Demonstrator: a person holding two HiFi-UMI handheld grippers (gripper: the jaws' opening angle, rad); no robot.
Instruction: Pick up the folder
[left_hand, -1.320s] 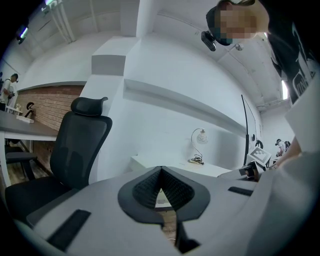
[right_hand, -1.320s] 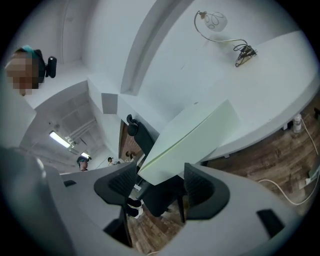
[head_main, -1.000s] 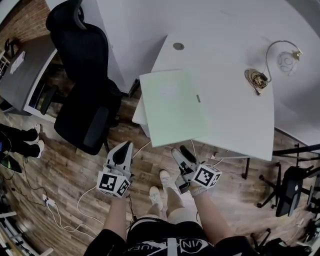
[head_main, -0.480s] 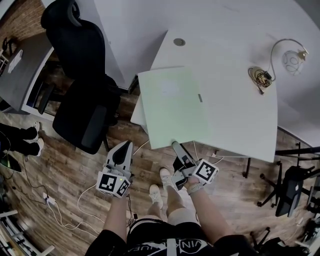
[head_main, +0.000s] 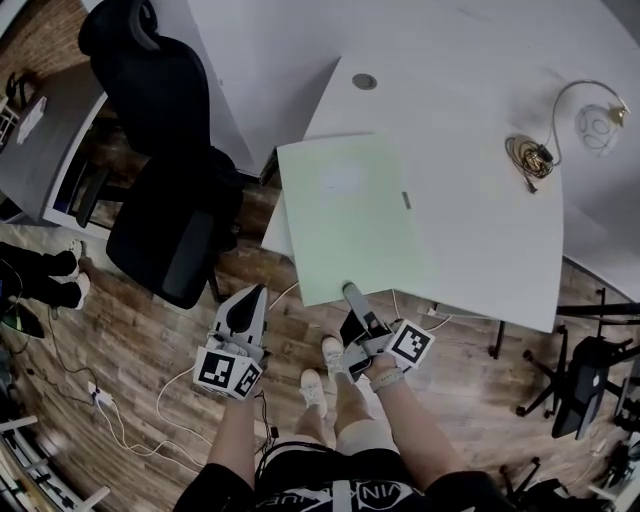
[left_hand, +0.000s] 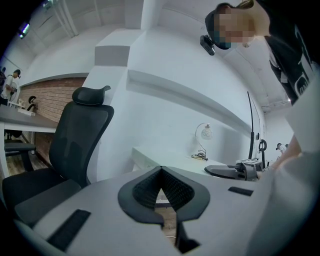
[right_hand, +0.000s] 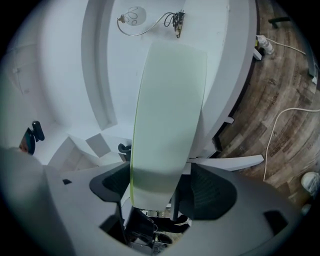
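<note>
soft, even indoor light; muted colours; strong fisheye bending at edges; dark corners in gripper views

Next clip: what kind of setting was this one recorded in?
Most likely an office. A white flat-topped desk carries a pale green flat folder, a black high-backed swivel chair stands beside it, and a second grey desk sits at the left, all on wood-plank flooring.

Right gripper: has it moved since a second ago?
Yes: right gripper moved up to the folder's near edge at the table; jaws, just opening, straddle it.
</note>
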